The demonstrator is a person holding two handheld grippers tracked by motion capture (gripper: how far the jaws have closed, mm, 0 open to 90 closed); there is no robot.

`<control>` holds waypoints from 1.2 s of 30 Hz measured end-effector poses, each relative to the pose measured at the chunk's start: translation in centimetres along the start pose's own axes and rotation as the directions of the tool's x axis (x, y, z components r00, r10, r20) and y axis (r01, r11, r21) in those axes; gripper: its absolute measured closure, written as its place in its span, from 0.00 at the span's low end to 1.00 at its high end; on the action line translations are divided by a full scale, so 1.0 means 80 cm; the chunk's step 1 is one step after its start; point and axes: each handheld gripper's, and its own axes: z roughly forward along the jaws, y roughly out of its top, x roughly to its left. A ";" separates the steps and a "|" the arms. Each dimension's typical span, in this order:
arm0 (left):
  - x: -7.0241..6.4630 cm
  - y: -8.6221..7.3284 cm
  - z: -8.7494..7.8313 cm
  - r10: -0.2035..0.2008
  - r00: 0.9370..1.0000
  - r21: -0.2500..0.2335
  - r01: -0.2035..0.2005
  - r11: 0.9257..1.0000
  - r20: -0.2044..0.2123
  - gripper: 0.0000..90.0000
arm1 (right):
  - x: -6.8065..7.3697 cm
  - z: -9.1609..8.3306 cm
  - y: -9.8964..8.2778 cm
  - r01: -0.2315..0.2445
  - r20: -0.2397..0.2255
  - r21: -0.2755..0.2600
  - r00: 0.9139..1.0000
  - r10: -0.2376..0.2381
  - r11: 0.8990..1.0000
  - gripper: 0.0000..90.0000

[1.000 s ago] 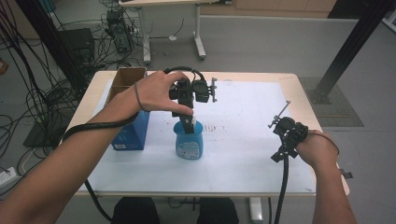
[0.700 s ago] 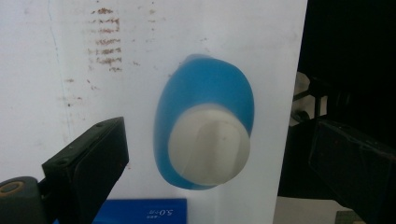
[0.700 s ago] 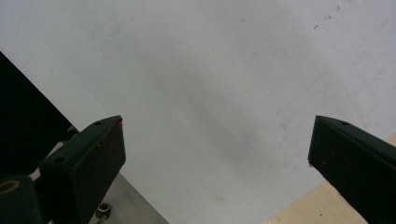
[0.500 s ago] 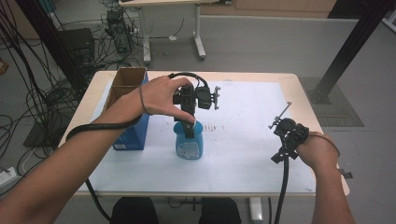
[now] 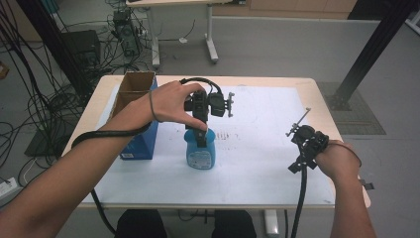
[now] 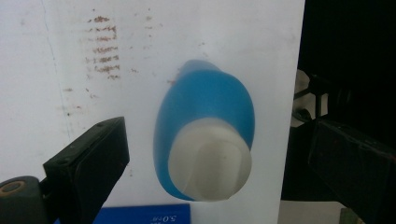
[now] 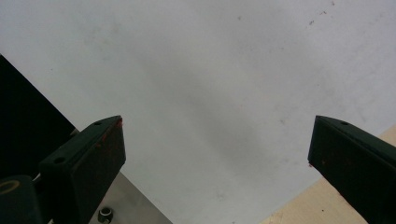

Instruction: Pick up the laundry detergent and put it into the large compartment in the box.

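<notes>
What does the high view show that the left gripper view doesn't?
The high view alone takes in the open cardboard box, the right gripper off to the side, and the person's forearms. The left gripper view alone looks straight down on the bottle's white cap between its parted jaws. Both share the blue bottle, the white sheet and the brown smudges.

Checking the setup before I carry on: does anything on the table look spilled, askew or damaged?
One oddity: rows of brownish smudges stain the white sheet just right of the blue bottle, looking like dried marks rather than a fresh spill. The bottle stands upright with its white cap on, between the open jaws of the left hand-held gripper.
</notes>
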 end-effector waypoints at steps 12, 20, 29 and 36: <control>0.001 -0.001 -0.002 0.002 1.000 -0.010 -0.002 1.000 -0.002 0.06 | -0.001 0.001 0.000 -0.002 -0.004 0.000 1.000 0.002 1.000 0.04; 0.004 -0.004 0.002 -0.009 1.000 -0.014 0.009 1.000 0.004 0.06 | -0.002 0.000 -0.001 0.000 -0.002 -0.002 1.000 0.000 1.000 0.04; 0.003 -0.002 0.001 -0.005 1.000 -0.016 0.005 1.000 0.005 0.06 | -0.002 0.001 0.002 0.002 -0.003 0.000 1.000 -0.002 1.000 0.04; 0.004 -0.003 0.002 -0.006 1.000 -0.021 0.006 1.000 0.008 0.06 | -0.003 0.001 0.002 0.006 -0.004 -0.005 1.000 -0.006 1.000 0.04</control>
